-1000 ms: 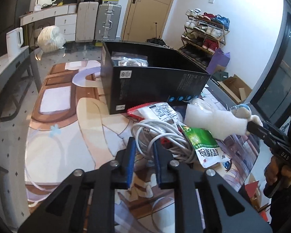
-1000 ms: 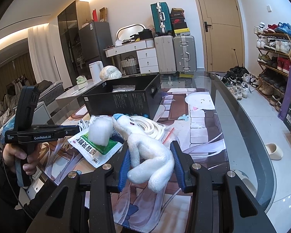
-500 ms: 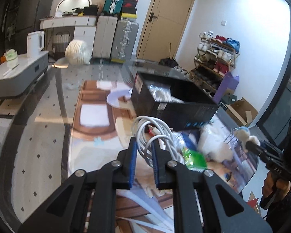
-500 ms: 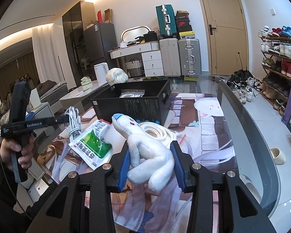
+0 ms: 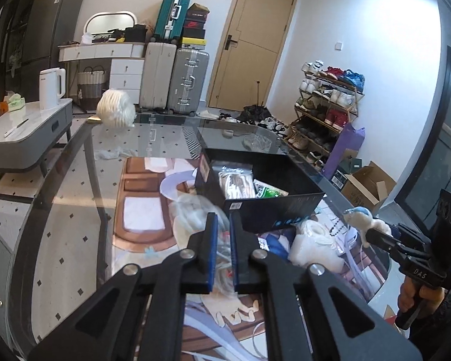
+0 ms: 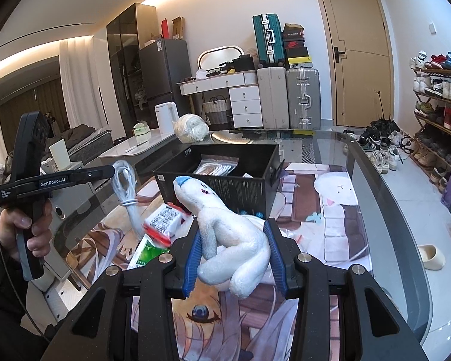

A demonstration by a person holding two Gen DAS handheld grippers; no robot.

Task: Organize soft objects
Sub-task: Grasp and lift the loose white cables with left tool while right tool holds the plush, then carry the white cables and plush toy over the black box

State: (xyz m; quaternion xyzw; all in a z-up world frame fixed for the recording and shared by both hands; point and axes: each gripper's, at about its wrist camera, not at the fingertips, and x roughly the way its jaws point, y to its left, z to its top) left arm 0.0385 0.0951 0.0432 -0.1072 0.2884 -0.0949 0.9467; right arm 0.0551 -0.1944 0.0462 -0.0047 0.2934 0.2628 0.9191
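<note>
Clearly, both hands were loaded at this moment and the black box [image 6: 216, 177] was the place either load would have to reach. The right gripper [image 6: 233, 255] had its blue pads clamped on the body of a white plush toy [image 6: 225, 234], whose long axis ran up and away from the jaws toward about eleven o'clock, its blue-tipped head pointing at the near wall of the box. The left gripper [image 6: 112, 170], seen from the right wrist view at about nine o'clock, had its jaws pinched together on the top of a coiled white cable [image 6: 126, 186] that hung straight down below the fingertips, clear of the table. In the left wrist view the pads stood almost together, with pale cable strands blurred between and below them. From the left jaws the open box [image 5: 255, 192] lay just ahead, at roughly one o'clock; from the right jaws it lay dead ahead at twelve. My judgement is that the left hand was the nearer of the two to the opening, though fisheye distortion makes that uncertain. Inside the box a clear bag of pale items [image 5: 236, 182] and a green packet [image 5: 267, 192] already lay on the floor. On the printed mat [image 6: 330, 210] before the box, a red-and-white packet [image 6: 162, 222] and a green-and-white pouch [image 6: 147, 254] remained outside, so the sorting looked only partly done. The dangling cable would likely need lowering over the rim, not pushing across it.
</note>
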